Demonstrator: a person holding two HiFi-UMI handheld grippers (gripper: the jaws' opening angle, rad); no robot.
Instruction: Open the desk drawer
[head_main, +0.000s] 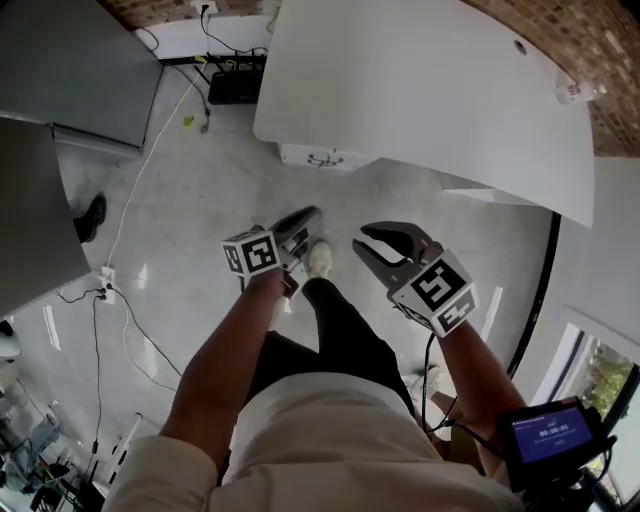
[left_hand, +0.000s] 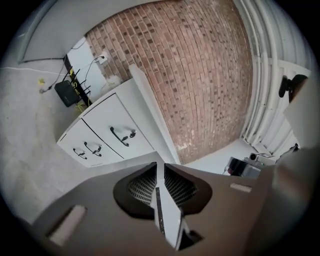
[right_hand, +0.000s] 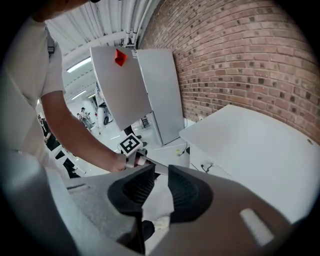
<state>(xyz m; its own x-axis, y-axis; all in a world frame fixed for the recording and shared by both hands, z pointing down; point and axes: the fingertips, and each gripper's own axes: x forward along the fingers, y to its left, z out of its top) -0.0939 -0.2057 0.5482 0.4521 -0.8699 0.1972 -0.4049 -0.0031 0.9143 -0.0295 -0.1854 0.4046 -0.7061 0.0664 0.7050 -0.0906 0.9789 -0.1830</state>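
Left tool (left_hand: 161, 167) barely apart, right tool (right_hand: 159, 171) apart, both empty. Drawers (left_hand: 102, 125) far, under tabletop (head_main: 420, 90), shut. Risk: the narrow left gap could miss the handle (left_hand: 119, 136).

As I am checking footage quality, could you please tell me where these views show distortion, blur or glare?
Head view: wide-angle bend curves the desk edge, floor shows sheen. Left gripper view: fisheye, black corners, bulging brick wall, soft left claw. Right gripper view: same fisheye, ceiling lights blown out.
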